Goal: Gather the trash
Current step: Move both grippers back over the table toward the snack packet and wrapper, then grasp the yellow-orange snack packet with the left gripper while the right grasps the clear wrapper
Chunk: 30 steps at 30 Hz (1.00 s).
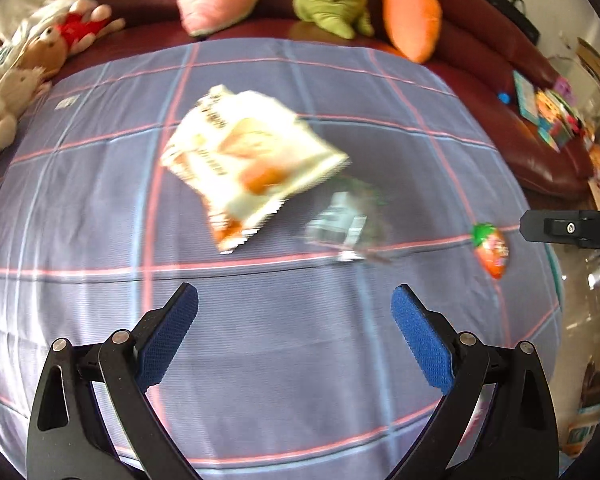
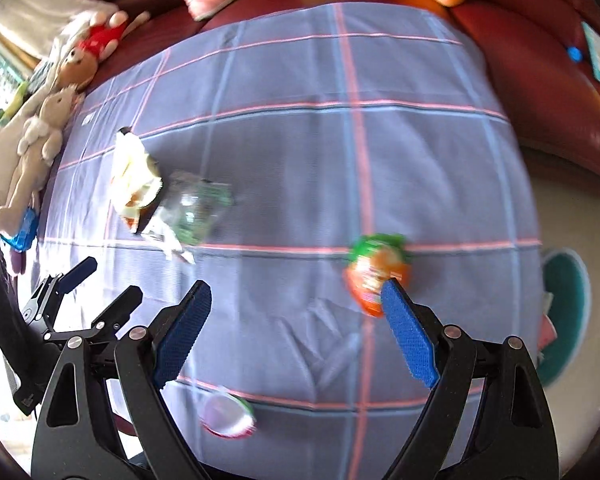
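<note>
Left gripper (image 1: 295, 296), black frame with blue ribbed pads: jaws wide, nothing between, above bare blue-grey plaid cloth (image 1: 100, 208). Right gripper (image 2: 296, 292), same build: jaws wide, empty, angled steeply down. Nearest trash: round pink-and-white lidded cup (image 2: 228, 416), low between the right fingers, on the cloth. Next: orange carrot-shaped foil packet with green top (image 2: 376, 272), just beside the right-hand blue pad (image 2: 408, 332); contact not discernible through blur. Further: crumpled clear-and-green wrapper (image 1: 346, 220), touching or overlapping large cream snack bag with orange print (image 1: 252, 156). Farthest: plush toys on dark red leather sofa (image 1: 540, 80), not trash. Advice: slow before closing; straddle one packet squarely; pinch packaging only, not cloth.
</note>
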Tool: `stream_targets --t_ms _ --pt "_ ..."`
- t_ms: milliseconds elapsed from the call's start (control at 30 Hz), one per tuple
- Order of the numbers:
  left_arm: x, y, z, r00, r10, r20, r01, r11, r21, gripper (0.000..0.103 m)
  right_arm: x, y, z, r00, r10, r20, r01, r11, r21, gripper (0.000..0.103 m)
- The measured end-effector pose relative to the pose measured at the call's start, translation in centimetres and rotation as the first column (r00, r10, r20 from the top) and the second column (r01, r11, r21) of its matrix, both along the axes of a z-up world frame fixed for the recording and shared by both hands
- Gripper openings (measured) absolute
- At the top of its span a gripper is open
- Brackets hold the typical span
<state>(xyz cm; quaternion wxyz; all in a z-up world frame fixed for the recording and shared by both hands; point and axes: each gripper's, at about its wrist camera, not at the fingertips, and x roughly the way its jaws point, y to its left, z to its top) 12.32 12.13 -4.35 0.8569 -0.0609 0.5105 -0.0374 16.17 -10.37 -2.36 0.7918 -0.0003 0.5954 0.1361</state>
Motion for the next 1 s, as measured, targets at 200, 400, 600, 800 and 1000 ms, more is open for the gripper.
stream_targets --t_ms 200,400,600,800,1000 --pt "0.8 4.6 -1.6 0.998 0.059 -0.029 -0.058 0.998 0.019 0.097 2.3 5.5 -1.6 0.997 0.068 -0.046 -0.067 0.998 0.013 0.083" --pt "2.1 7.6 -2.7 0.994 0.1 -0.046 -0.1 0.995 0.005 0.097 4.6 9.1 -4.2 0.991 0.086 -0.105 -0.08 0.995 0.058 0.083" --pt "2.9 8.4 -3.2 0.991 0.122 -0.062 -0.123 0.992 -0.015 0.097 6.0 10.1 -6.3 0.988 0.062 -0.139 -0.048 0.993 0.104 0.082" --pt "3.4 7.7 -3.0 0.991 0.122 -0.06 -0.124 0.992 -0.025 0.097 5.9 10.0 -7.1 0.985 0.086 -0.148 -0.062 0.986 0.157 0.059" --pt "4.3 5.8 -2.4 0.993 0.109 -0.051 -0.112 0.993 -0.048 0.097 5.6 7.0 -5.4 0.993 0.069 -0.101 -0.052 0.986 0.157 0.045"
